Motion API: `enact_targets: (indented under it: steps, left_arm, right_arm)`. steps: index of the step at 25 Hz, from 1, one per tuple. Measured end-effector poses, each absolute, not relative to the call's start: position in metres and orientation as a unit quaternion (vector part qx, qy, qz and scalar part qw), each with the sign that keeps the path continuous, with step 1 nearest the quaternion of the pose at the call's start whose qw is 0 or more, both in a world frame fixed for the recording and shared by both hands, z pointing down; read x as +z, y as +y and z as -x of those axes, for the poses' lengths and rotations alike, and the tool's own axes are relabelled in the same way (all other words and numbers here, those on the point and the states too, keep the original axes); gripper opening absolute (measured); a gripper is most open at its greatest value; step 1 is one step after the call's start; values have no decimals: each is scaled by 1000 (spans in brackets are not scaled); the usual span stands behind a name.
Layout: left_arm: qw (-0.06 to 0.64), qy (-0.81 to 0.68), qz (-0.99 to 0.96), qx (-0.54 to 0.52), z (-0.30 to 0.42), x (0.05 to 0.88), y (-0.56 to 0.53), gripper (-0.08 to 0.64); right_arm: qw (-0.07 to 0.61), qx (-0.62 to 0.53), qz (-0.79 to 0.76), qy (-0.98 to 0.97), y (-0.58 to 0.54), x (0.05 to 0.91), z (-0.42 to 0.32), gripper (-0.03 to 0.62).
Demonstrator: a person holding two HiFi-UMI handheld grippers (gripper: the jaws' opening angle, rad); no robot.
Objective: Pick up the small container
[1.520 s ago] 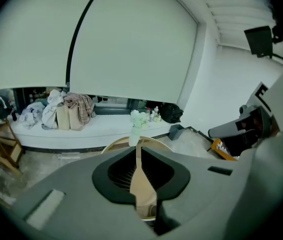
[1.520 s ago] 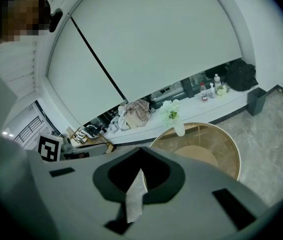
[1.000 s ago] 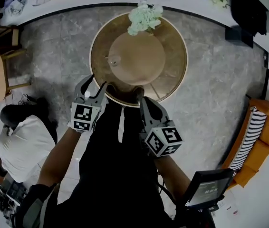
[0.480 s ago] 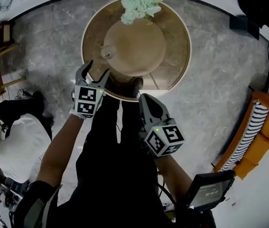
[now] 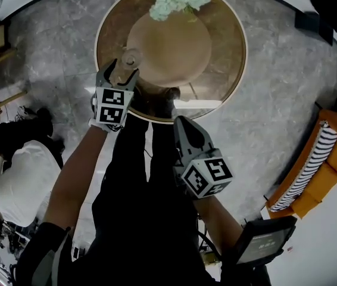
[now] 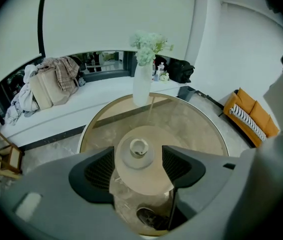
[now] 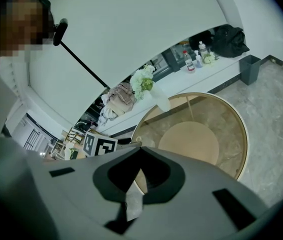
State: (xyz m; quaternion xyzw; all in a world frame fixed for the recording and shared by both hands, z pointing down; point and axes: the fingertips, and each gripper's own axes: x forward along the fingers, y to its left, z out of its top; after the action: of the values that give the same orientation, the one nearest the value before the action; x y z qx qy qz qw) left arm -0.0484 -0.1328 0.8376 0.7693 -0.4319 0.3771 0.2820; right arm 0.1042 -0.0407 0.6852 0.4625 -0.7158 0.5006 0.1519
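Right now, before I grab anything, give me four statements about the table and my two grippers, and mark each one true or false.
1. The left gripper is clamped on the small container. False: its jaws have just been opening and stand apart, and the container sits untouched on the table, in line with the gap.
2. A vase of flowers stands on the far side of the table. True.
3. The right gripper has its jaws together with nothing between them. True.
4. The sofa is blue. False: it is orange.
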Motion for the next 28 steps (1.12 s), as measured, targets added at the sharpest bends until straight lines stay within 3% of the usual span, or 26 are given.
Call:
enact_targets:
  steps: [8,28]
  left_arm:
    - [282,-425,-766,391,45,872,-141,324]
    - [285,-450,-748,397,40,911,-153,324]
  right_arm:
    - [159,522,-461,-700,-34,705,-103,6]
    - [169,548,-460,-678,-25,742,-108,6]
